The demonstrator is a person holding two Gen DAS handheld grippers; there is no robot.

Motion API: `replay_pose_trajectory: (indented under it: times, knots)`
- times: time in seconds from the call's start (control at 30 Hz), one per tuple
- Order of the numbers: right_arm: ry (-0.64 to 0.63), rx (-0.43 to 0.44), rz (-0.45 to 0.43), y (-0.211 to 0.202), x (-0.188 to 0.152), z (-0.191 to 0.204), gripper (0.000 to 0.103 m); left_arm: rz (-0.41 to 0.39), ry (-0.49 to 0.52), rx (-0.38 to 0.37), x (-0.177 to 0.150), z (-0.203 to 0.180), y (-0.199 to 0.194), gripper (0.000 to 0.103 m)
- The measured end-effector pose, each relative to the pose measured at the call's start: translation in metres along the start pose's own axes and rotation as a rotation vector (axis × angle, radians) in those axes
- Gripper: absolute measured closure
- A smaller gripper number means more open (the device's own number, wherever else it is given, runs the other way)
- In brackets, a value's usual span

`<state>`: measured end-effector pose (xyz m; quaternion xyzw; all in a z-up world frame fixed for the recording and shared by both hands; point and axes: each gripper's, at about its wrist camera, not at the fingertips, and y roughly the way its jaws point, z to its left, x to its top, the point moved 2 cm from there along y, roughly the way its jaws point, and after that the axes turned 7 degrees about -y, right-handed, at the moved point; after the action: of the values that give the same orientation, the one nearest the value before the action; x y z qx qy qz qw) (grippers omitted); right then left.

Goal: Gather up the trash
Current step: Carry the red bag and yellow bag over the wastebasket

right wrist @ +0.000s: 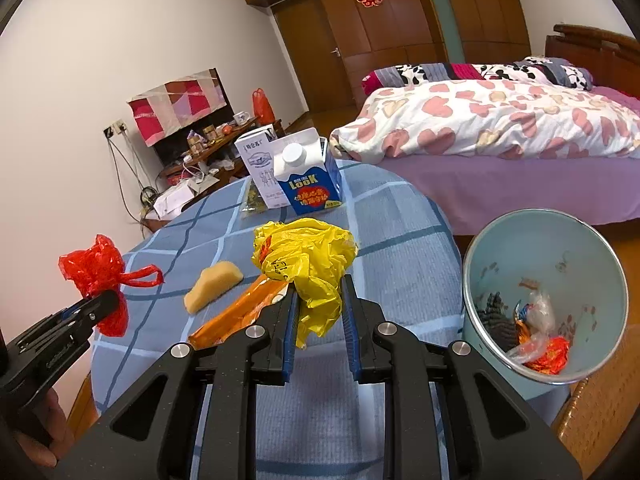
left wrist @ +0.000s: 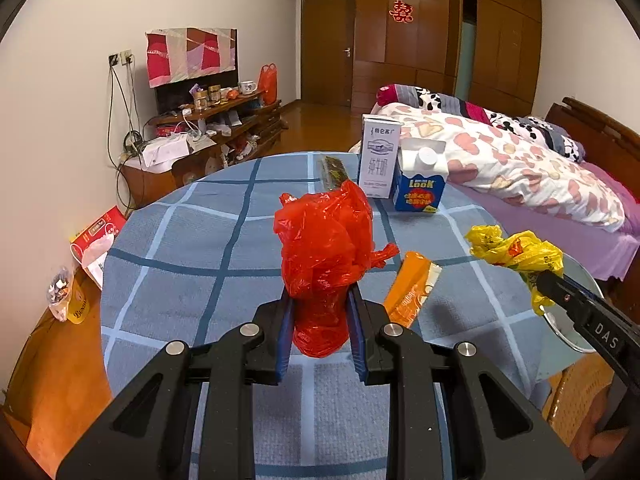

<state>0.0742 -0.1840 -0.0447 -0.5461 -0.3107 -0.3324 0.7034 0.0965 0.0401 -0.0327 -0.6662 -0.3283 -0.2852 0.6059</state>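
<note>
Left claw (left wrist: 320, 300), blue pads pressed narrow on a crumpled red plastic bag (left wrist: 326, 256), holds it lifted above the round surface (left wrist: 180, 280) with its blue checked cloth. Right claw (right wrist: 318, 312) likewise grips a crumpled yellow plastic bag (right wrist: 306, 264) between its pads, raised over the same surface.

Left wrist view: the yellow bag appears at the right edge, pinched at the tip of the right claw; an orange wrapper (left wrist: 412, 296) lies on the cloth just beside the red bag. Only a sliver of the bin's rim shows behind the right claw.

Right wrist view: the pale blue bin (right wrist: 500, 248) is seen in full, standing off the right edge of the surface, with wrappers and dark scraps at its bottom. A yellowish sponge-like piece (right wrist: 214, 286) lies beside the orange wrapper; the red bag hides that spot in the left wrist view.

Farther back on the surface stand a white milk carton (left wrist: 378, 158) and a blue carton marked "LOOK" (left wrist: 420, 186), touching or nearly so, with a dark snack packet (left wrist: 334, 172) lying just left of them. Beyond are a bed (left wrist: 520, 160) with heart-print bedding, a cluttered low cabinet (left wrist: 224, 120) and a wooden wardrobe wall.
</note>
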Motion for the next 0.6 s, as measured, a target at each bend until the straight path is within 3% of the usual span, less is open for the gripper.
replay_pose_trajectory:
  times: [0.6]
  knots:
    - [-0.027, 0.017, -0.004, -0.022, -0.016, 0.011, 0.082, 0.009, 0.004, -0.007, -0.012, -0.003, -0.013, 0.079]
